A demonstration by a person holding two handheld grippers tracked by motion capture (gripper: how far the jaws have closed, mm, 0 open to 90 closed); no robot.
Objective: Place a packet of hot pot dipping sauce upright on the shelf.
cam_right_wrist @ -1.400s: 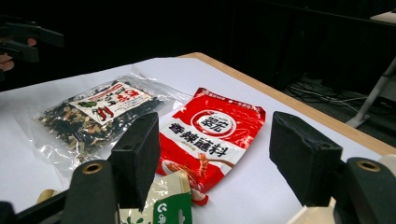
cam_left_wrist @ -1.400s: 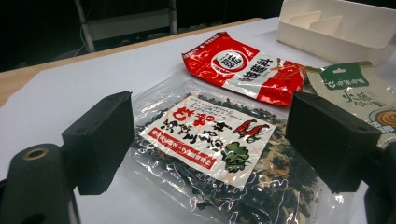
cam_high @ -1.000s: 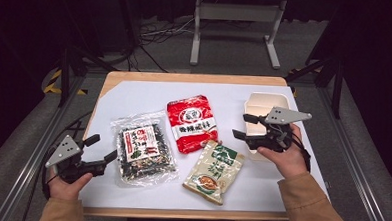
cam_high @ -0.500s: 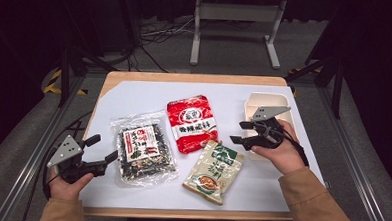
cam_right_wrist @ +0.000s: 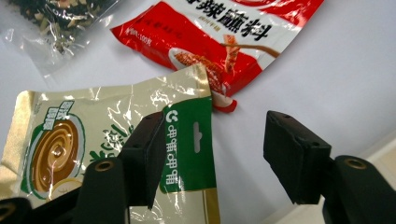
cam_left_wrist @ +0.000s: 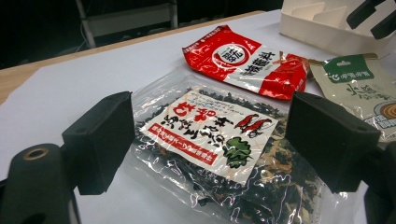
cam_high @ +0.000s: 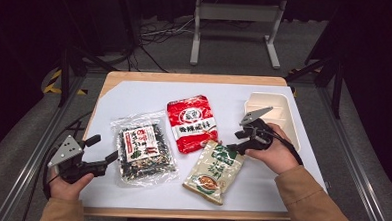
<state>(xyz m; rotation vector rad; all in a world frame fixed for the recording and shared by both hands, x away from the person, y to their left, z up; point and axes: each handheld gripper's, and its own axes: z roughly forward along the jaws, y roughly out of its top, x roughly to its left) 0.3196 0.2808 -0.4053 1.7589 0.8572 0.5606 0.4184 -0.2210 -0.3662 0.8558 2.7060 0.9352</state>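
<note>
Down from beside the white tray (cam_high: 284,107) has come the right gripper (cam_high: 235,142), its fingers open astride the green top edge of the beige pouch (cam_high: 214,170), which lies just below the red packet (cam_high: 191,121); the left gripper (cam_high: 102,149) waits open beside the seaweed bag (cam_high: 142,150).

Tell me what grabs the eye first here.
The red packet at the table's middle stands out, flanked by a clear bag of dark dried food on the left and a beige pouch nearer the person. The right gripper hangs open over the pouch's green top edge, with a white tray behind it.
</note>
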